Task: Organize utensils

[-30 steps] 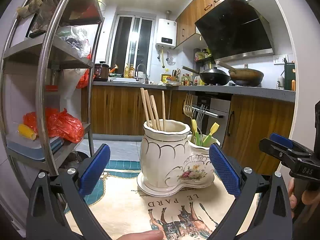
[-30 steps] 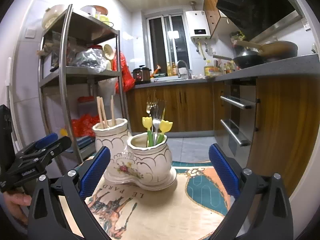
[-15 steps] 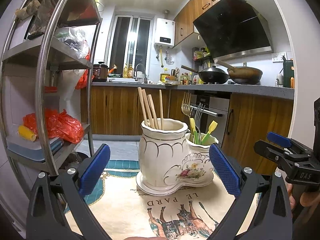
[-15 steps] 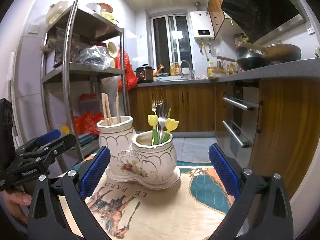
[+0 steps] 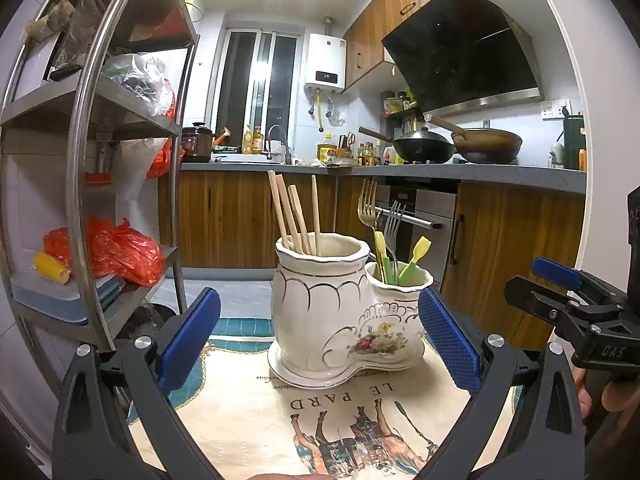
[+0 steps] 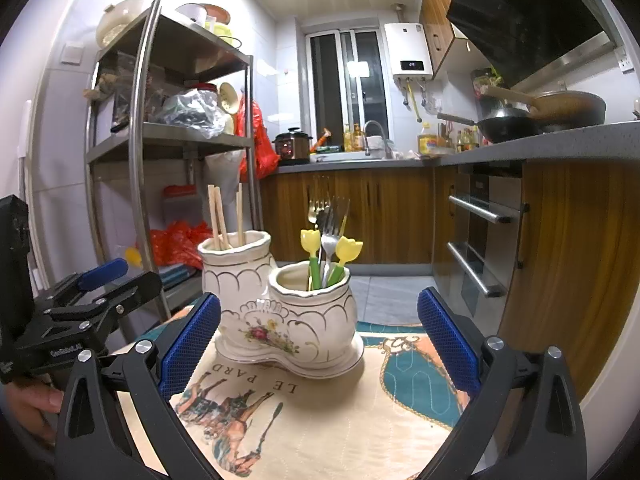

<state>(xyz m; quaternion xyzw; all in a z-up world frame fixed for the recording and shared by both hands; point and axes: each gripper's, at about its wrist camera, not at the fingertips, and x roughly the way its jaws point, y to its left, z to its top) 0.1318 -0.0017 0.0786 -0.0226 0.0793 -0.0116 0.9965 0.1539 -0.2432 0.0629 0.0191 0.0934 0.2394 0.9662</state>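
A white ceramic double holder [image 5: 344, 320] with gold trim and a flower stands on a printed mat [image 5: 340, 420]. Its tall cup holds several wooden chopsticks [image 5: 294, 216]. Its low cup holds forks [image 5: 370, 208] and yellow tulip-topped utensils [image 5: 420, 250]. My left gripper [image 5: 318, 344] is open and empty, just in front of the holder. My right gripper [image 6: 318, 344] is open and empty, also facing the holder [image 6: 288, 308], with chopsticks [image 6: 224, 214], forks [image 6: 330, 220] and tulip utensils [image 6: 348, 250] in view. Each gripper shows at the other view's edge.
A metal shelf rack [image 5: 80, 184] with red bags stands at the left. Wooden cabinets and an oven [image 6: 480, 236] run along the right. The counter [image 5: 440, 170] carries a wok, pans and bottles. The mat [image 6: 360, 420] lies under both grippers.
Both grippers have drifted slightly, and the holder sits a little differently in each view. Both stay open and empty. Nothing in the holder has moved.
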